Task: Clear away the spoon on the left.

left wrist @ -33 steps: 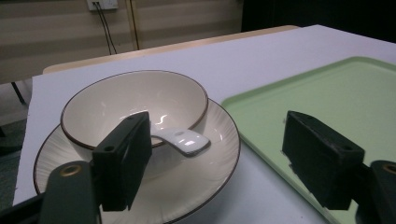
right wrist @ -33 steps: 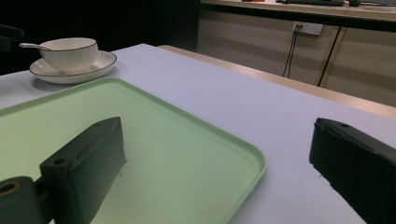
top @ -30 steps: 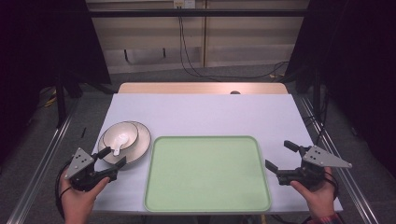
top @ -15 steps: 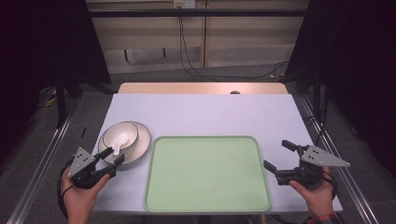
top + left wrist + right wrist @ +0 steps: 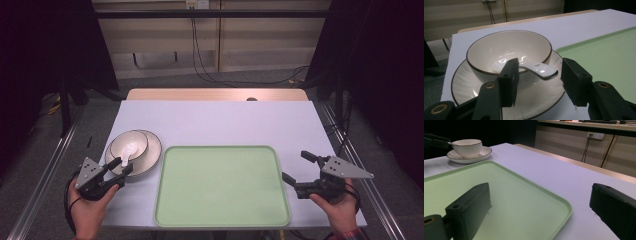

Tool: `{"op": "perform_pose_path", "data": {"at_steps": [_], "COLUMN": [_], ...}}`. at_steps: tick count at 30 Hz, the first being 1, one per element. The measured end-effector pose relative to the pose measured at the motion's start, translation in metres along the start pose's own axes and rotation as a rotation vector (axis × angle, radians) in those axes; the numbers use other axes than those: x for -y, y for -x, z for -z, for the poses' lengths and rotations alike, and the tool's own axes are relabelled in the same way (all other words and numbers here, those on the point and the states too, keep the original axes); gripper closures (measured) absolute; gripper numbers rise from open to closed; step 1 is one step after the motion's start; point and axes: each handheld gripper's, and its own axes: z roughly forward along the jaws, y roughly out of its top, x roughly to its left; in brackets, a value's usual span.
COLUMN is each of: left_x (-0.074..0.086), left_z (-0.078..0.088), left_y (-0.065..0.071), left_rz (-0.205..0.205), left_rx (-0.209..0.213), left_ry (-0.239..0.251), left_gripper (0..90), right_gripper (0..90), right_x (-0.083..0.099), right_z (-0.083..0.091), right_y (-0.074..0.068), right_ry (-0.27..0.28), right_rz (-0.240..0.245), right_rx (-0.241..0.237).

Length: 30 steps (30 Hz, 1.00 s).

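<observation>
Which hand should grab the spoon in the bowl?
Probably the left. The left gripper is open with the spoon handle right between its jaws, at the bowl. The right gripper is across the green tray.

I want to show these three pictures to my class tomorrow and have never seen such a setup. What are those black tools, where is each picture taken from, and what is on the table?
There is no machine here: a person holds a hand tool in each hand, each with two black jaws. One picture looks down from above the table. In it the left gripper is at the left and the right gripper at the right. The other two pictures come from small cameras riding on the grippers, looking out between their own jaws.

On the white table lies an empty green tray. Left of it a cream bowl stands on a plate, with a white spoon resting in the bowl, its handle over the rim. The left gripper's open jaws flank that handle without closing on it. The right gripper is open too, holding nothing.
</observation>
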Motion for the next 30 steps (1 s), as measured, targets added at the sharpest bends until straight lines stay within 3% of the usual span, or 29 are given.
{"op": "perform_pose_path", "data": {"at_steps": [6, 10, 21, 25, 29, 30], "left_x": [-0.0014, -0.0041, -0.0071, -0.0071, -0.0078, -0.0073], "left_z": [-0.0005, -0.0002, -0.0001, -0.0002, 0.0011, 0.0017], "left_y": [-0.0017, -0.0016, -0.0027, -0.0045, -0.0051, -0.0047], "left_rz": [0.017, 0.010, 0.011, 0.014, 0.012, 0.023], "left_rx": [0.018, 0.008, 0.004, 0.010, -0.012, -0.013], "left_ry": [0.016, 0.021, 0.003, -0.003, -0.009, -0.013], "left_gripper": [52.9, 58.8, 64.9, 66.0, 68.3, 75.5], "right_gripper": [3.3, 3.3, 3.3, 3.3, 3.3, 3.3], "right_x": [0.0021, 0.0026, 0.0057, 0.0074, 0.0075, 0.0075], "right_z": [-0.0014, -0.0005, 0.0050, 0.0061, 0.0066, 0.0061], "right_y": [0.0012, 0.0008, 0.0029, 0.0046, 0.0045, 0.0033], "right_ry": [-0.016, -0.018, -0.021, -0.025, -0.025, -0.022], "right_rz": [-0.002, 0.001, -0.014, -0.014, -0.014, -0.011], "right_rx": [0.005, 0.008, 0.045, 0.042, 0.034, 0.038]}}
